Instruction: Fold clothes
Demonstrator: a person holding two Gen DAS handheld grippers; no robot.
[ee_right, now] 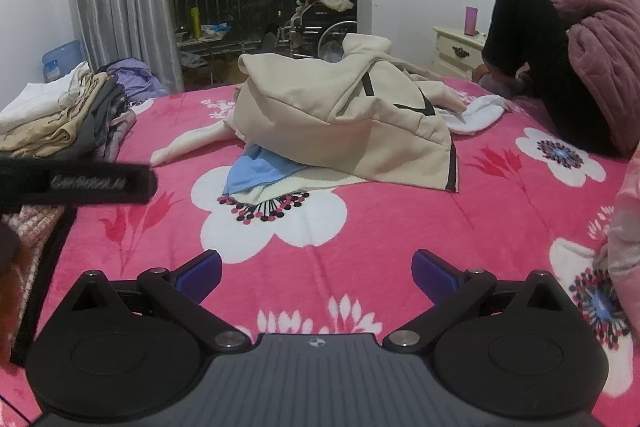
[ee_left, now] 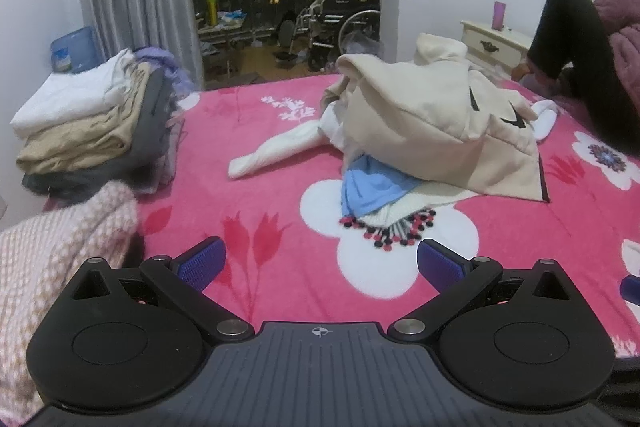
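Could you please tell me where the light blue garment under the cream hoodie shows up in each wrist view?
Left wrist view: the light blue garment sits right of centre, poking out beneath the cream hoodie.
Right wrist view: it lies left of centre, again under the hoodie's near edge.
Shared landmark: the white flower printed on the pink blanket just in front of it.

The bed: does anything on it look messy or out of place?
Yes. The cream hoodie sits crumpled on a heap in the middle of the bed, over a blue garment and a white one with a sleeve trailing out. The stack at the left is folded.
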